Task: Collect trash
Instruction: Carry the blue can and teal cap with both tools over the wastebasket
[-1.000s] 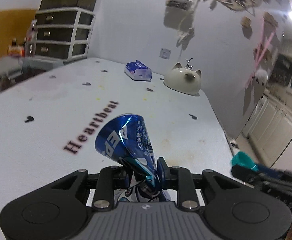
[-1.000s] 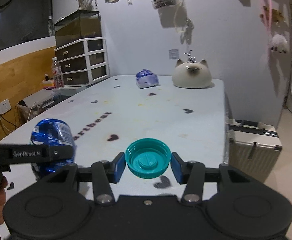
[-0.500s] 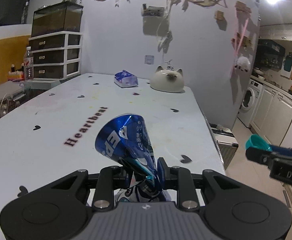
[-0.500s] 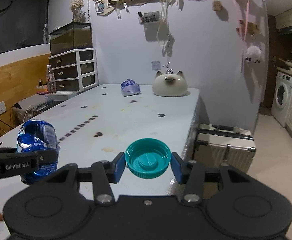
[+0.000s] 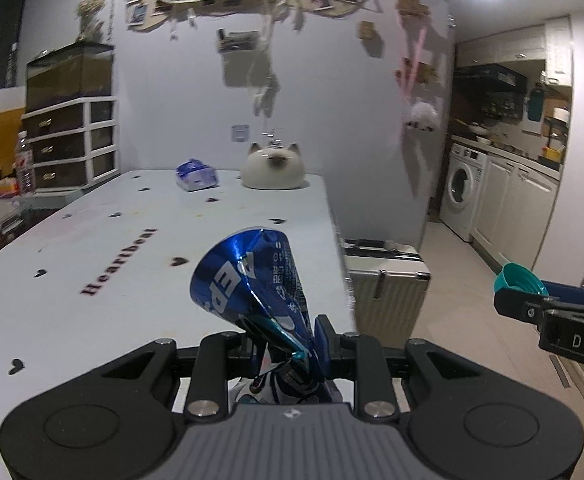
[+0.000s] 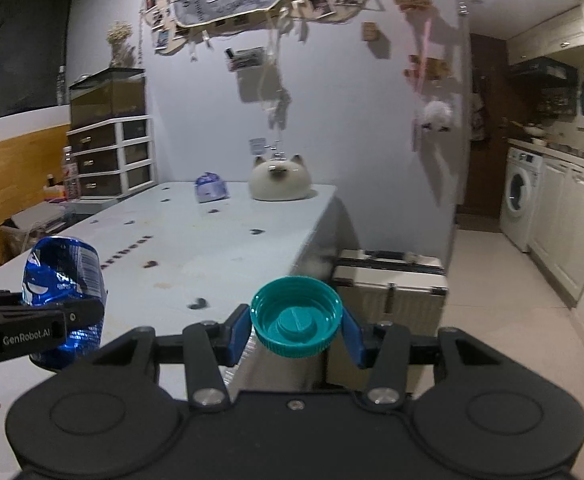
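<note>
My left gripper (image 5: 288, 340) is shut on a crushed blue can (image 5: 252, 276), held above the near right corner of the white table (image 5: 92, 248). The can also shows at the left of the right wrist view (image 6: 62, 276). My right gripper (image 6: 297, 330) is shut on a teal bottle cap (image 6: 296, 316), its open side facing me, held beyond the table's right edge. The cap also shows at the right of the left wrist view (image 5: 518, 278).
A cat-shaped white pot (image 5: 272, 166) and a blue tissue pack (image 5: 196, 176) sit at the table's far end. A cream suitcase (image 6: 388, 280) stands on the floor beside the table. A drawer unit (image 5: 72, 144) stands at left; a washing machine (image 6: 520, 198) at right.
Both grippers have swung right and pulled back from the table, each still holding its item. The view now takes in the table's right edge, the suitcase and the kitchen.
</note>
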A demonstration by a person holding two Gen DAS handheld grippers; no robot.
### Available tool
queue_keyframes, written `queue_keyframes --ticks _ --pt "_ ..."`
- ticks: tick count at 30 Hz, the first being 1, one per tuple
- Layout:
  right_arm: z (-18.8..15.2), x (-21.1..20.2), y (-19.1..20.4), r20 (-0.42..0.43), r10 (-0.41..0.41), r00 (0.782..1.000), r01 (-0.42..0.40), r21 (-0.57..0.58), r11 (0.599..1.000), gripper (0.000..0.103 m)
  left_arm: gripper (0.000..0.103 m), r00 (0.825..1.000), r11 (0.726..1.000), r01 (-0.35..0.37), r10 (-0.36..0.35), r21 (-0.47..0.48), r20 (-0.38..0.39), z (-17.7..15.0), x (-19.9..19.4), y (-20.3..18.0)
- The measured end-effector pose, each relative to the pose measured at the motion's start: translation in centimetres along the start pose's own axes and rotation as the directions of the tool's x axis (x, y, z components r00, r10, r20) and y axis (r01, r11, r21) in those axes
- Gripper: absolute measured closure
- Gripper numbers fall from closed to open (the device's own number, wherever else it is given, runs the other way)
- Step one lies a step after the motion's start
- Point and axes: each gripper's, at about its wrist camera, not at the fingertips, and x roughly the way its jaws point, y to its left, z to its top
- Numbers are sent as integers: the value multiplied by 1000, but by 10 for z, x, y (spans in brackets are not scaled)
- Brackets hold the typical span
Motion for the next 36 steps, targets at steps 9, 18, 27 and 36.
queue_keyframes --ticks 9,18,27,36 --pt "-15 -45 -59 23 -67 998 65 56 996 53 76 998 996 63 -63 62 9 -8 -16 -72" --pt "-35 -80 -116 16 -152 988 149 90 985 53 76 986 981 169 -169 100 -6 -20 -22 -149" --pt "-71 -88 -173 -34 -212 977 215 158 964 53 76 966 959 258 -253 116 -53 -44 -4 -215" --pt "-119 -63 -222 -123 -242 963 263 210 942 53 76 944 946 303 -282 115 -169 -88 49 -264"
